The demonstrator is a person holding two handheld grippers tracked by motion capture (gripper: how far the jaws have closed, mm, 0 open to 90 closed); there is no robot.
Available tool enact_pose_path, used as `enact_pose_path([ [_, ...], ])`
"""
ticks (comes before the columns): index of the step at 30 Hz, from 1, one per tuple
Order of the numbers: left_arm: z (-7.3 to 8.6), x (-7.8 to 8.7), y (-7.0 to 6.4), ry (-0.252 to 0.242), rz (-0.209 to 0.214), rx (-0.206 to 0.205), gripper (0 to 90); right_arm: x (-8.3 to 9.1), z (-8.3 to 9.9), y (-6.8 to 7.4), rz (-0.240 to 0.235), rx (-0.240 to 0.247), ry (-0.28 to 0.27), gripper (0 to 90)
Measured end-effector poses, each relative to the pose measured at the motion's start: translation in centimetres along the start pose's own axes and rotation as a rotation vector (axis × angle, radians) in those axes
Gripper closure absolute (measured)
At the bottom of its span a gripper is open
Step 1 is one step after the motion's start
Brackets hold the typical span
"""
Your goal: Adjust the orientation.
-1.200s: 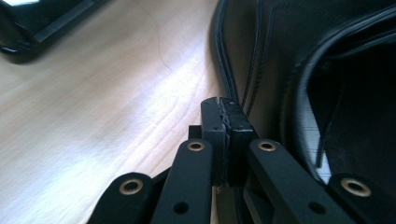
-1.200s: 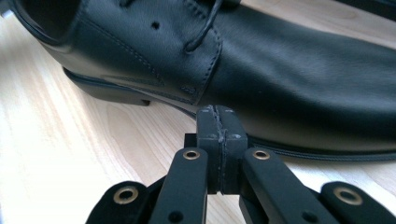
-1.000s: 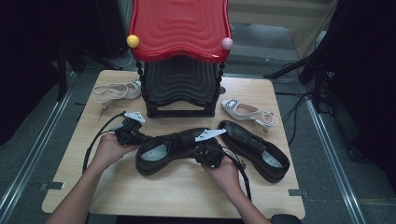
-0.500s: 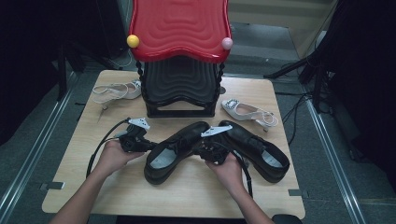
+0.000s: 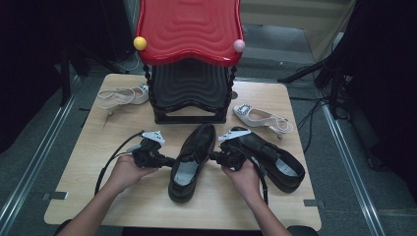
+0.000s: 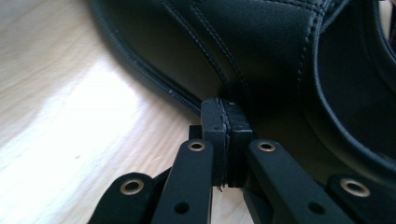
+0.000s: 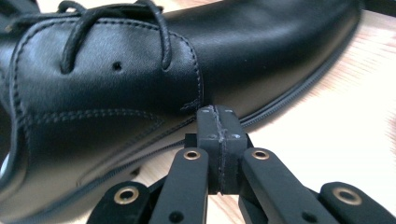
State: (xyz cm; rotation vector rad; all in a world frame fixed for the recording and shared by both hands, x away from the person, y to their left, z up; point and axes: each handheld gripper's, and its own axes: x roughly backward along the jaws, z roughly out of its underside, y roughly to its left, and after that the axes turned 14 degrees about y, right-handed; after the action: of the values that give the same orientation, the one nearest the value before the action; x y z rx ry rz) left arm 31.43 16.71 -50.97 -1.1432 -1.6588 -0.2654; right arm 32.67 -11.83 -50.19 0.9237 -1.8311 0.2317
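Observation:
A black lace-up shoe (image 5: pixel 189 162) lies on the wooden table (image 5: pixel 98 147), toe toward the rack. My left gripper (image 5: pixel 169 160) is shut, with nothing between its jaws, and its tips touch the shoe's left side. My right gripper (image 5: pixel 212 156) is also shut and presses the shoe's right side. In the left gripper view the closed tips (image 6: pixel 225 112) meet the shoe (image 6: pixel 280 56) at its sole seam. The right gripper view has the closed tips (image 7: pixel 217 116) against the shoe (image 7: pixel 116 84) below the laces. A second black shoe (image 5: pixel 275 160) lies to the right.
A rack with a red top shelf (image 5: pixel 189 29) and a black lower shelf (image 5: pixel 189 91) stands at the back of the table. One white heeled sandal (image 5: pixel 120 96) lies at its left, another (image 5: pixel 260 118) at its right. Cables trail from both grippers.
The middle shoe has turned from lying crosswise to pointing its toe at the rack. Both shut grippers moved with it and now flank its sides.

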Motion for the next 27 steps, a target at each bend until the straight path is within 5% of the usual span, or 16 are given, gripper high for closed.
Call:
enact_pose_path([
  [21, -1.9, -3.5, -4.1, -0.035, 0.069, -0.044, 89.4, 1.0, -0.2, -1.8, 0.055, -0.059, -0.05, 90.0],
  [27, -1.6, -2.3, -3.5, -0.052, 0.044, -0.048, 70.4, 1.5, -0.1, -2.1, 0.047, -0.045, -0.063, 86.1],
])
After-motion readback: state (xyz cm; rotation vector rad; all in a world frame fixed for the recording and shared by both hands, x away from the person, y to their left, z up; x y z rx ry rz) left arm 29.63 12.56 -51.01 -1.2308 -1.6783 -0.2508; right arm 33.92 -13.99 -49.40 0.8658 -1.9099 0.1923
